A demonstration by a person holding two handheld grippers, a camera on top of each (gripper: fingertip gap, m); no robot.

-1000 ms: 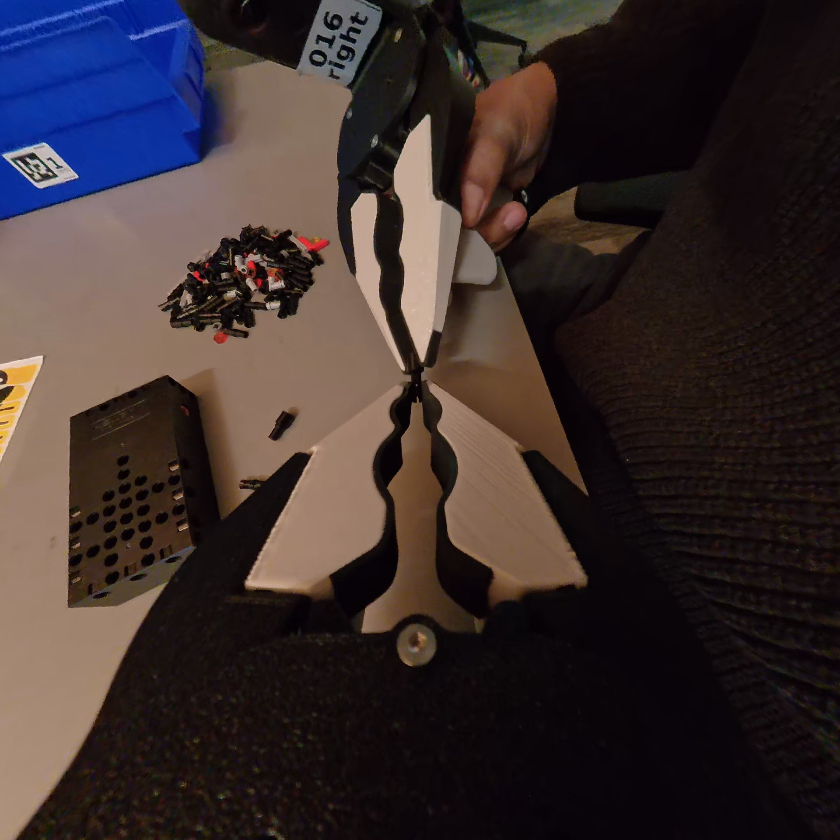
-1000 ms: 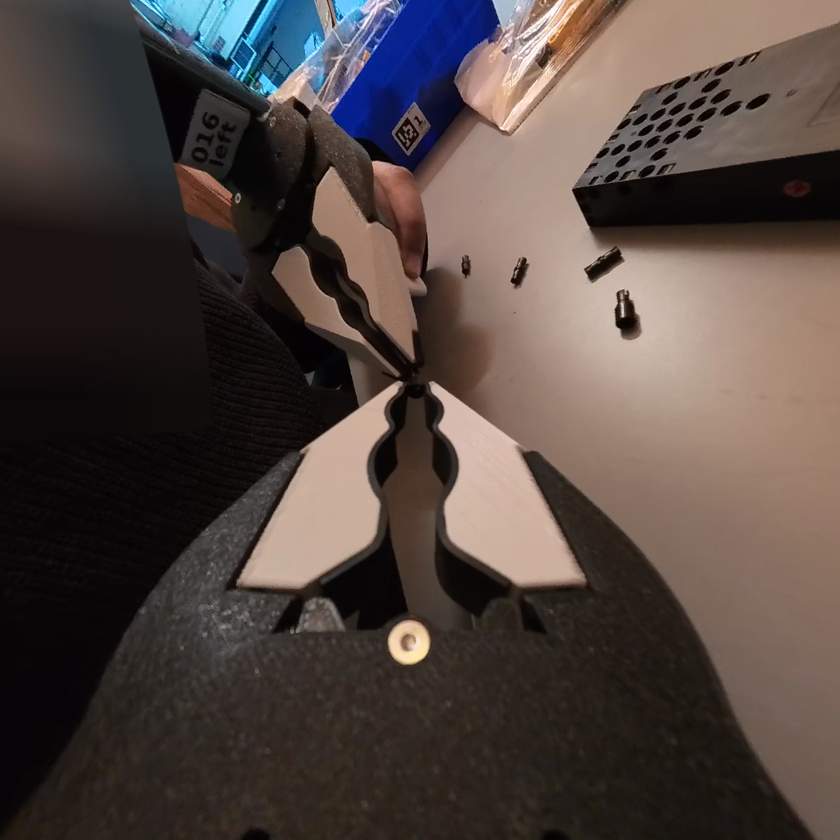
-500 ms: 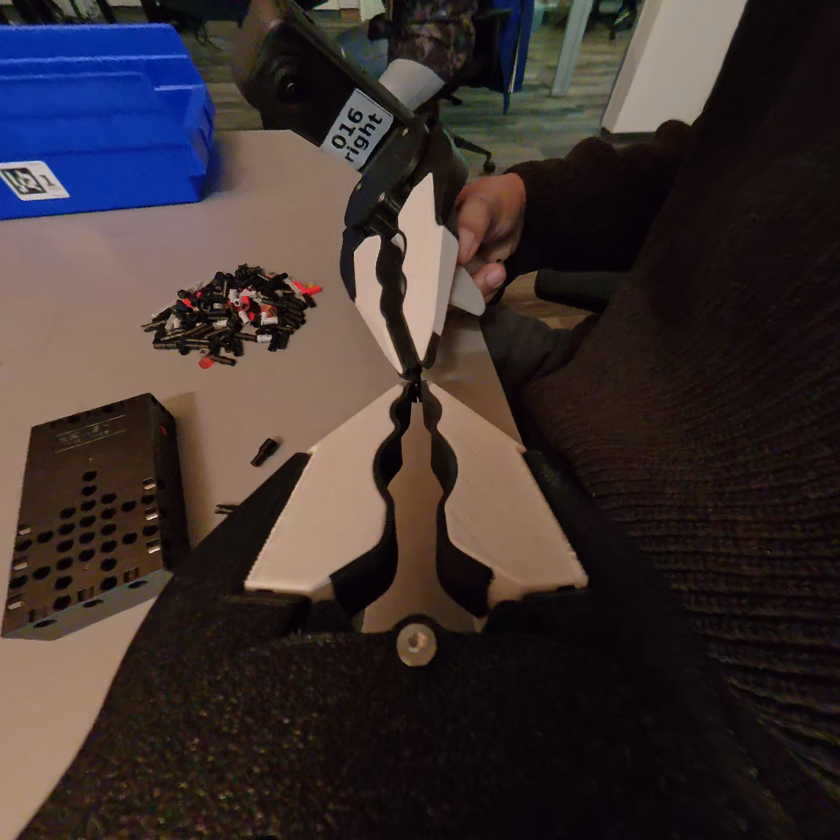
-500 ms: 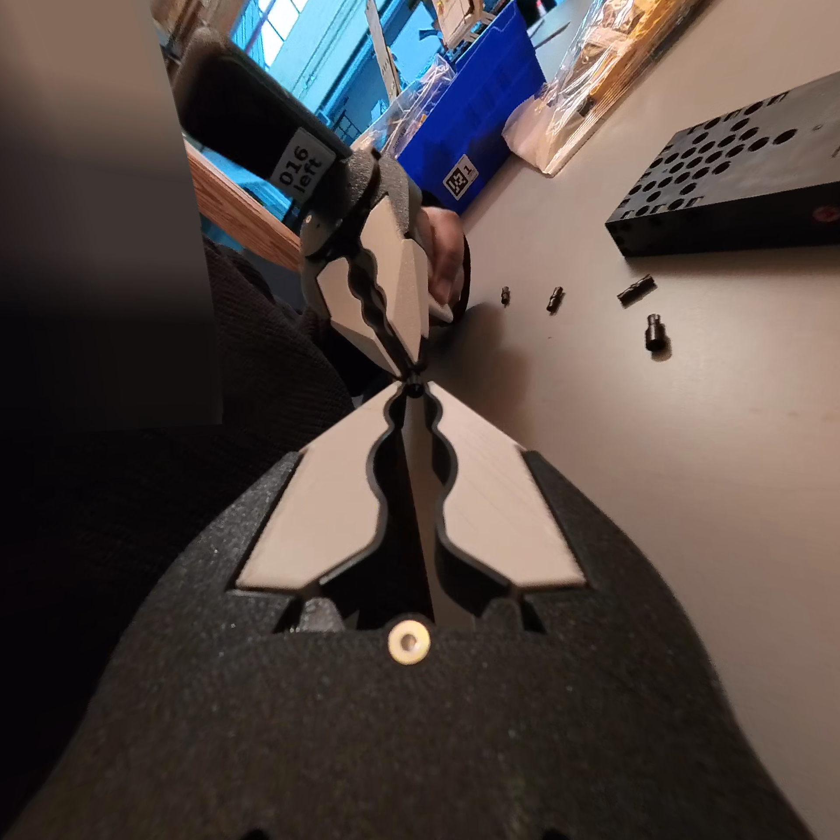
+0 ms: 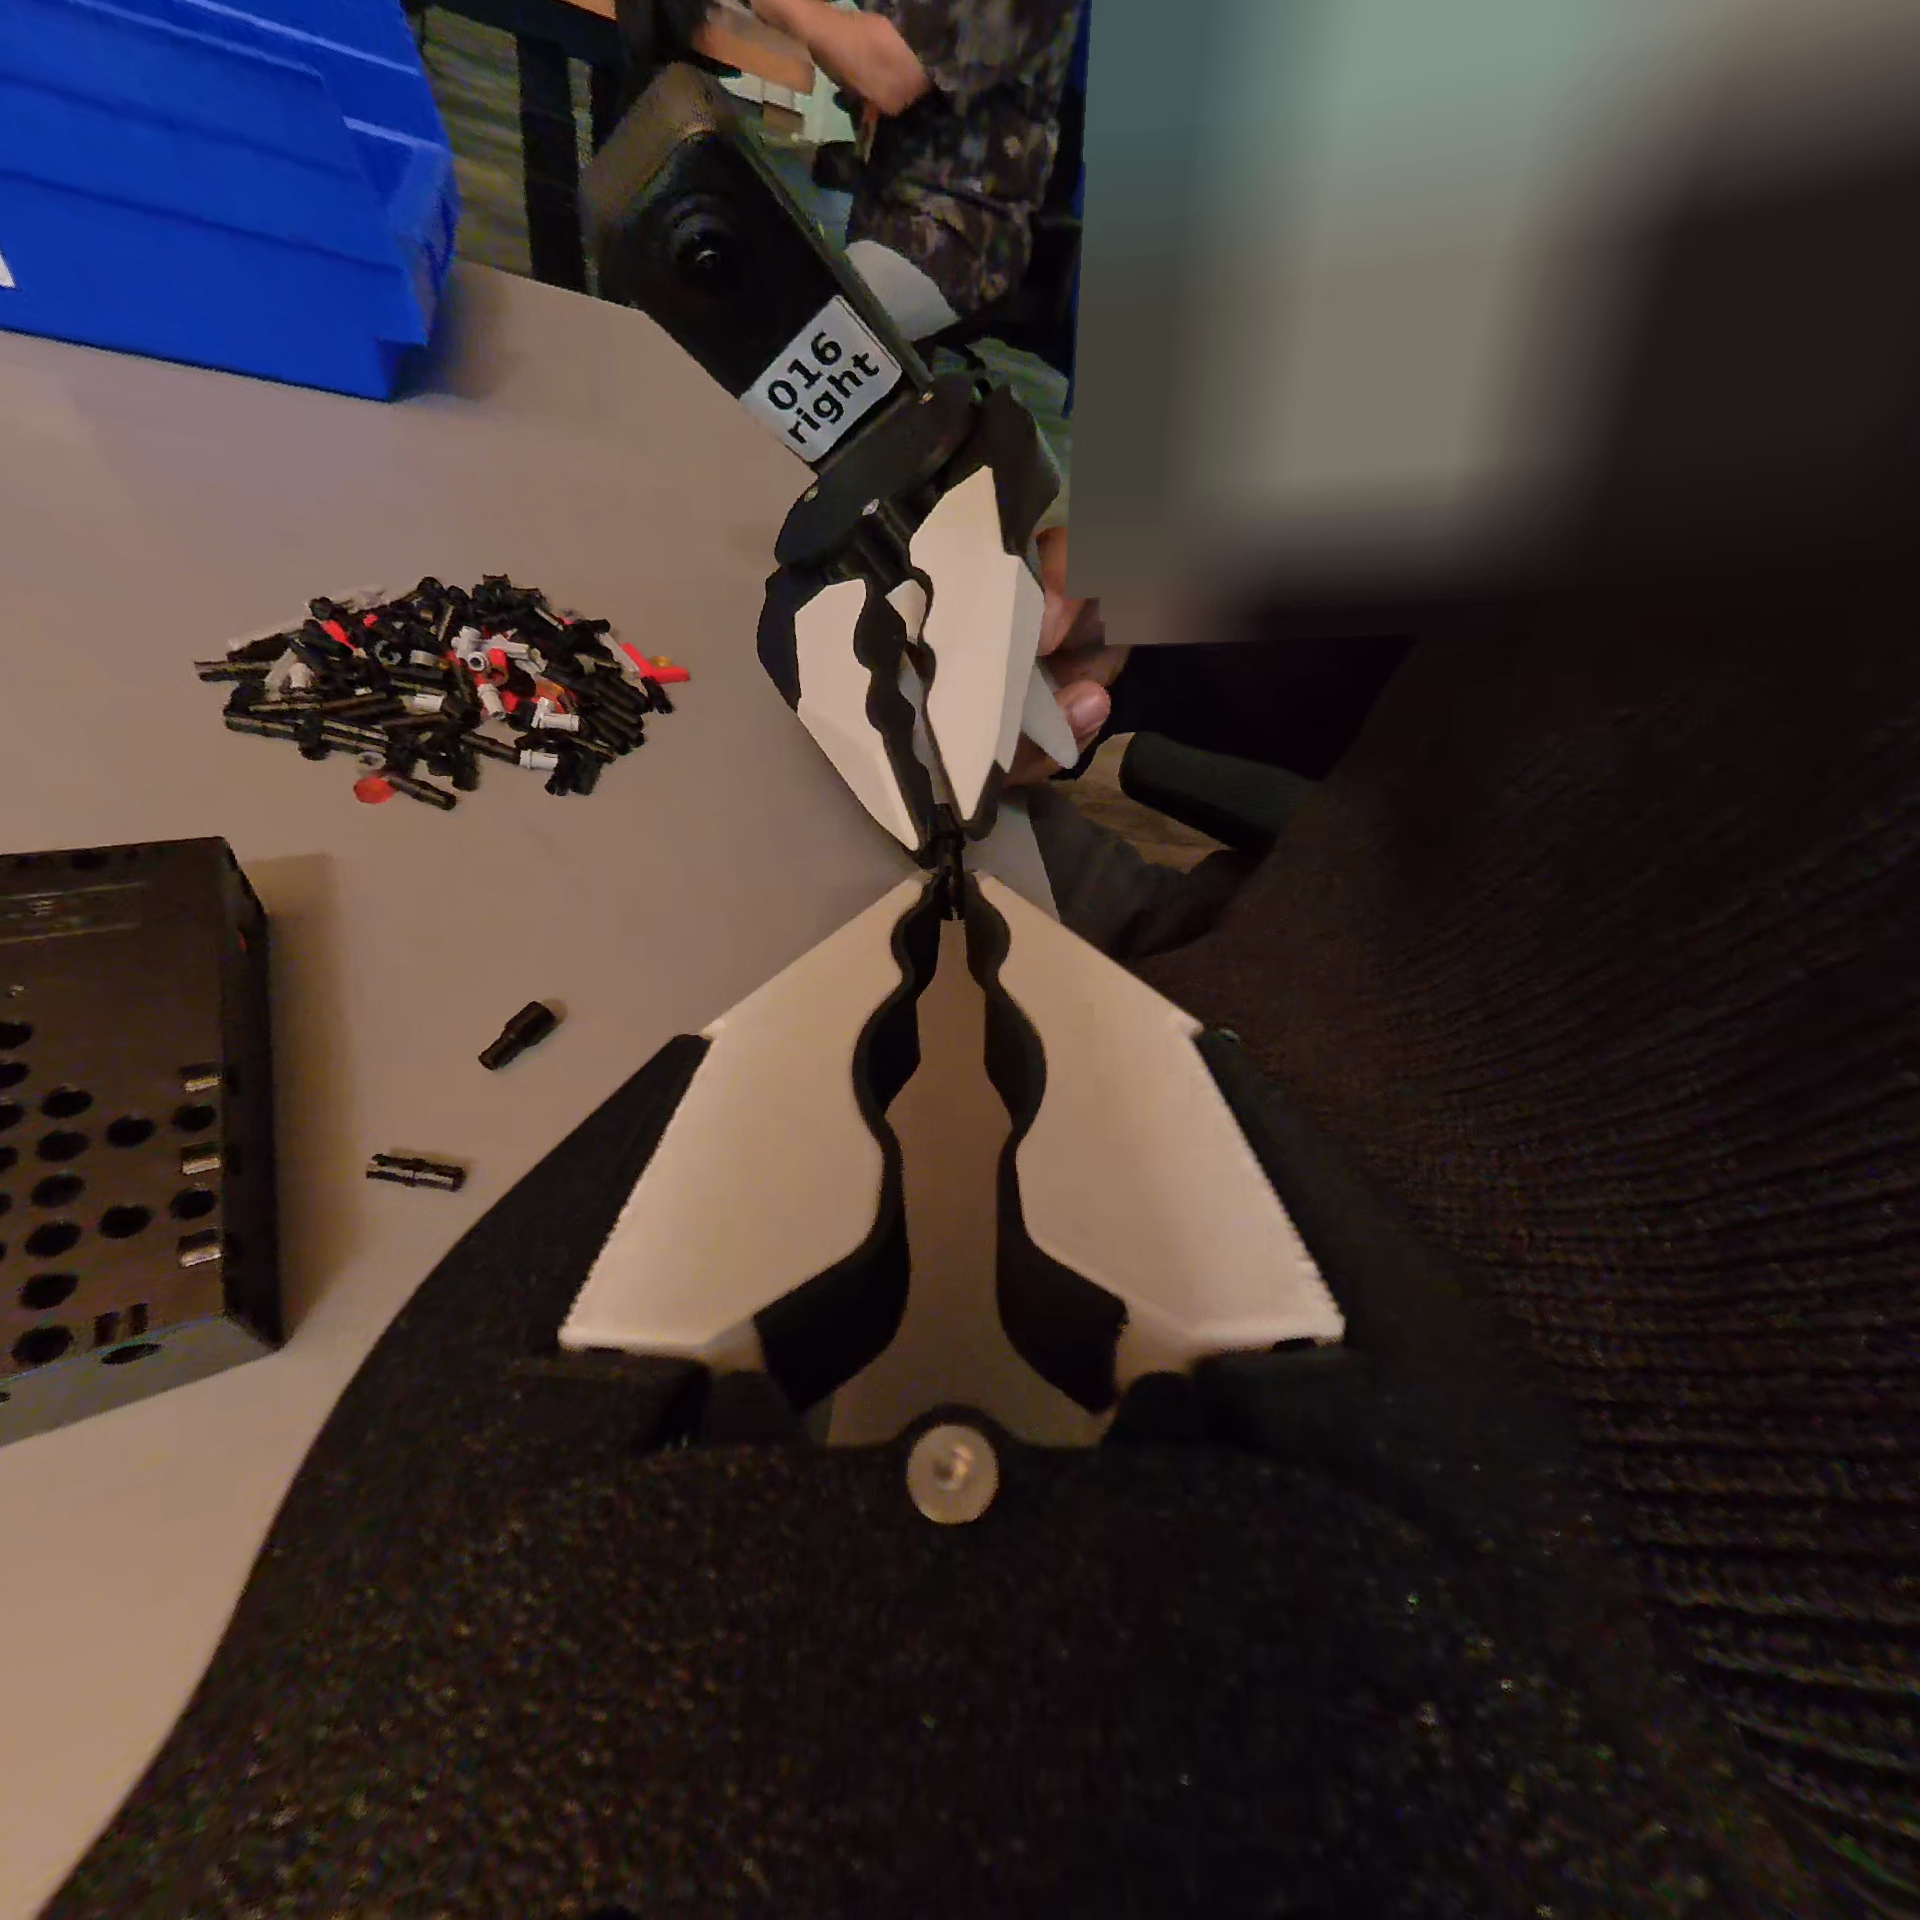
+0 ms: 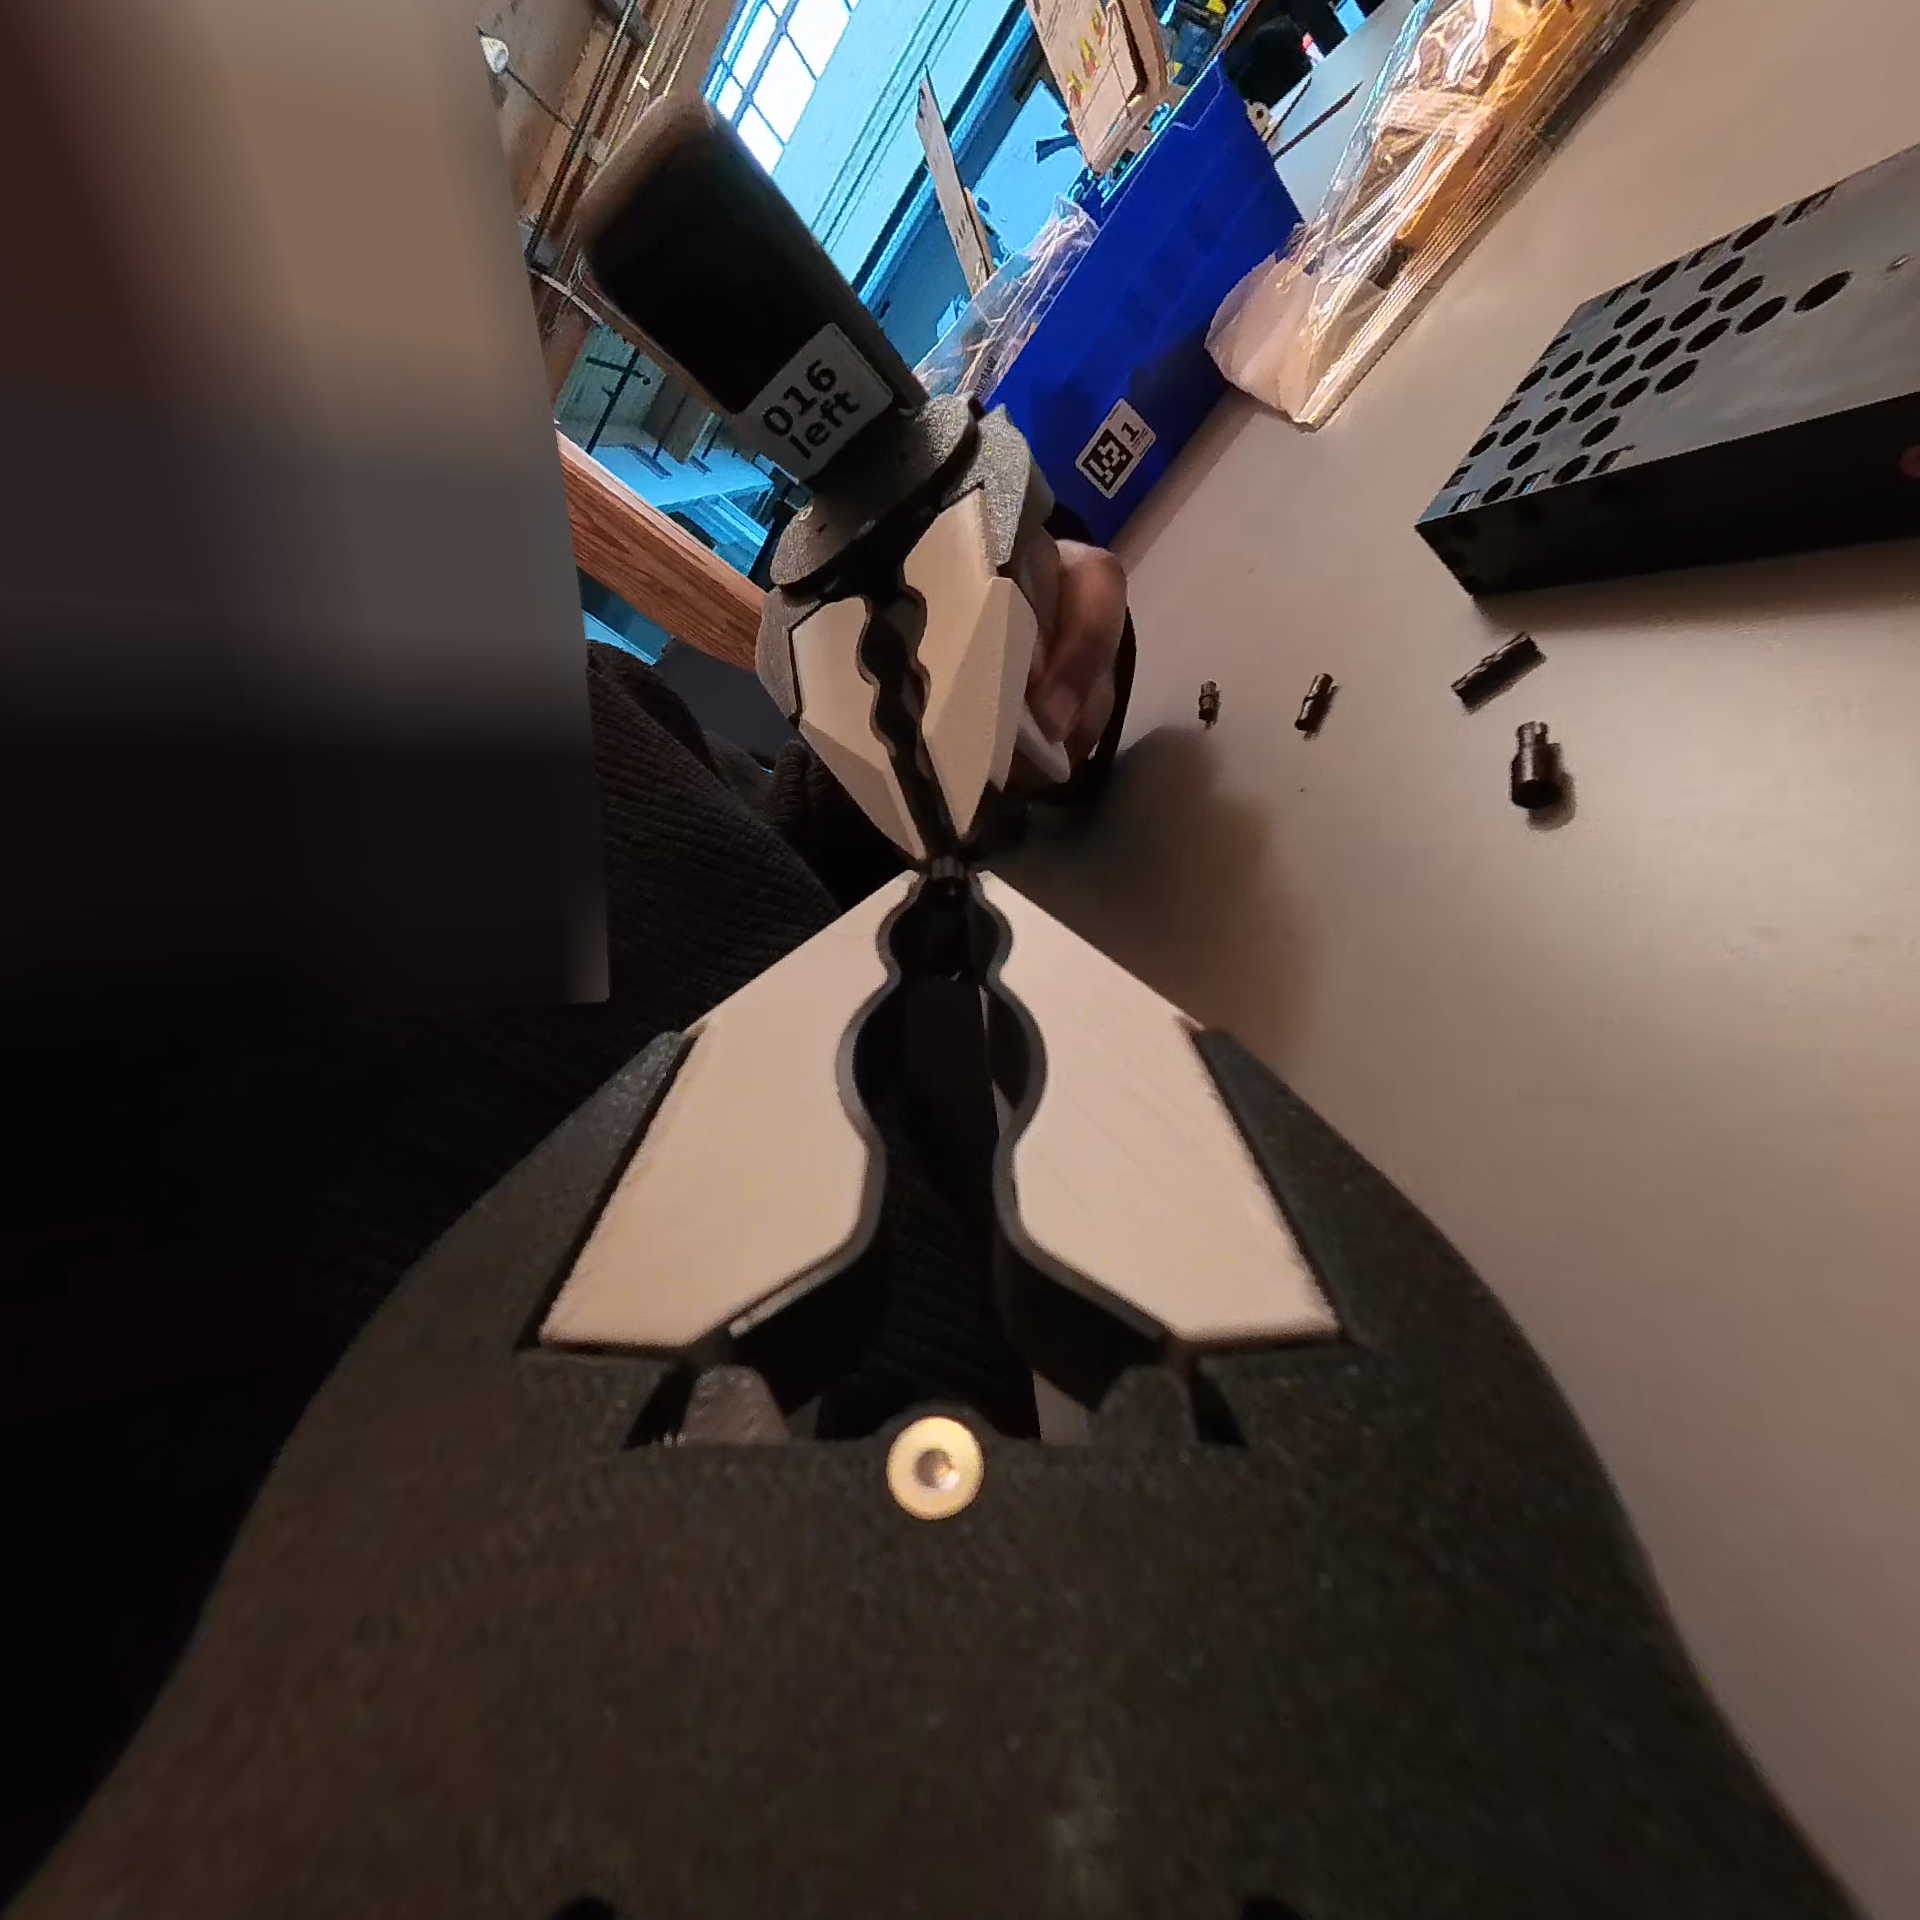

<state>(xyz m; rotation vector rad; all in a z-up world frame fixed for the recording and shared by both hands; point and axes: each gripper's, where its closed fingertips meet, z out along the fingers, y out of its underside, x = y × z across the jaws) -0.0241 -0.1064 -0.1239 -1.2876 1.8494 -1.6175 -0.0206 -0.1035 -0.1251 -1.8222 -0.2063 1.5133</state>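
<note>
Left gripper [image 5: 948,896] pinched tight on small black pin [image 5: 948,868] at fingertips. Right gripper [image 6: 948,883] tip to tip with it, clamped on same pin's other end, above grey table [image 5: 582,894] edge. Near left: black perforated block [image 5: 114,1122], two loose black pins [image 5: 517,1035] beside it. Farther: pile of black, red, grey pins [image 5: 436,691]. Beyond: blue bin [image 5: 208,187].

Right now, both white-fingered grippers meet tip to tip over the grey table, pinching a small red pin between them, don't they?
Not quite: the small pin pinched between the left gripper and right gripper is black, not red, as the left wrist view shows. The grippers do meet tip to tip by the edge of the grey table.
</note>
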